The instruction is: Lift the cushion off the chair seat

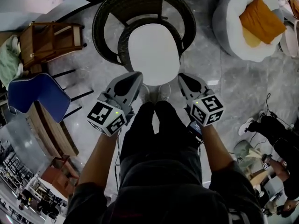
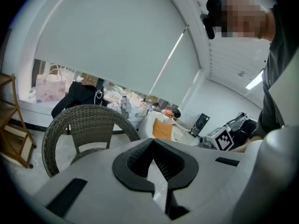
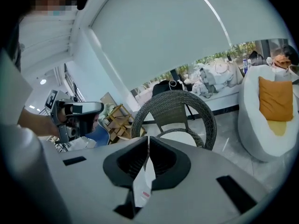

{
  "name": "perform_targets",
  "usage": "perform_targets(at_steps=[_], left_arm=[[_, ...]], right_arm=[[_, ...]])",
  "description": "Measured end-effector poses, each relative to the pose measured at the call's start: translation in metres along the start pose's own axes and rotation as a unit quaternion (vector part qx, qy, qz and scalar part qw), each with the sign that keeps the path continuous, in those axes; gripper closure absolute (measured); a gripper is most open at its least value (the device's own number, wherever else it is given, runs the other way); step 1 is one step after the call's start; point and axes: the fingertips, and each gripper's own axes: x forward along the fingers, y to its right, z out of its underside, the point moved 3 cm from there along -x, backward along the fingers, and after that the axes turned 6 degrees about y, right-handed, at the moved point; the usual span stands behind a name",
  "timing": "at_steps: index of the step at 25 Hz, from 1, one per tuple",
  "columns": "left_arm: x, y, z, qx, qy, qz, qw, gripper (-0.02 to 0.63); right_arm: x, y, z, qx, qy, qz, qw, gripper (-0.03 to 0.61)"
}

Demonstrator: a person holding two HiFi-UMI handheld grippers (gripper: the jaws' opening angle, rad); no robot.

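Observation:
A white oval cushion [image 1: 153, 52] lies on the seat of a round dark wicker chair [image 1: 105, 17], straight ahead of me in the head view. My left gripper [image 1: 135, 77] hangs just short of the cushion's near left edge, its jaws shut with nothing between them. My right gripper [image 1: 183, 78] is level with it at the near right edge, also shut and empty. Neither touches the cushion. The right gripper view has the cushion [image 3: 180, 138] beyond the closed right gripper [image 3: 148, 140]. In the left gripper view the chair [image 2: 84, 122] stands behind the closed left gripper [image 2: 153, 143].
A white round armchair [image 1: 229, 17] with an orange cushion [image 1: 261, 20] stands at the right. A blue chair [image 1: 37, 92] and a wooden rack [image 1: 46, 41] are at the left. My feet [image 1: 154, 92] stand close to the wicker chair. Another person's shoe [image 1: 246, 126] is at the right.

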Motion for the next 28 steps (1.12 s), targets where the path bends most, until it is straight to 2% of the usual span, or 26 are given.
perform_targets(at_steps=[7, 15, 16, 18, 23, 28], left_arm=[[0.029, -0.03, 0.06, -0.025, -0.043, 0.008, 0.9987, 0.604], [0.047, -0.067, 0.128, -0.052, -0.09, 0.005, 0.9945, 0.604], [0.048, -0.07, 0.135, -0.053, -0.098, 0.007, 0.9938, 0.604], [0.05, -0.073, 0.147, -0.054, -0.113, 0.013, 0.992, 0.604], [0.052, -0.079, 0.167, -0.065, -0.137, 0.022, 0.9883, 0.604], [0.056, -0.077, 0.171, -0.077, -0.141, 0.027, 0.9866, 0.604]], right_arm=[[0.035, 0.039, 0.081, 0.019, -0.051, 0.019, 0.998, 0.563], [0.069, 0.086, 0.16, 0.047, -0.1, 0.064, 0.992, 0.56], [0.074, 0.092, 0.171, 0.051, -0.108, 0.069, 0.99, 0.545], [0.083, 0.104, 0.192, 0.06, -0.125, 0.079, 0.987, 0.454], [0.102, 0.132, 0.238, 0.087, -0.165, 0.111, 0.976, 0.386], [0.112, 0.15, 0.267, 0.109, -0.192, 0.122, 0.968, 0.371]])
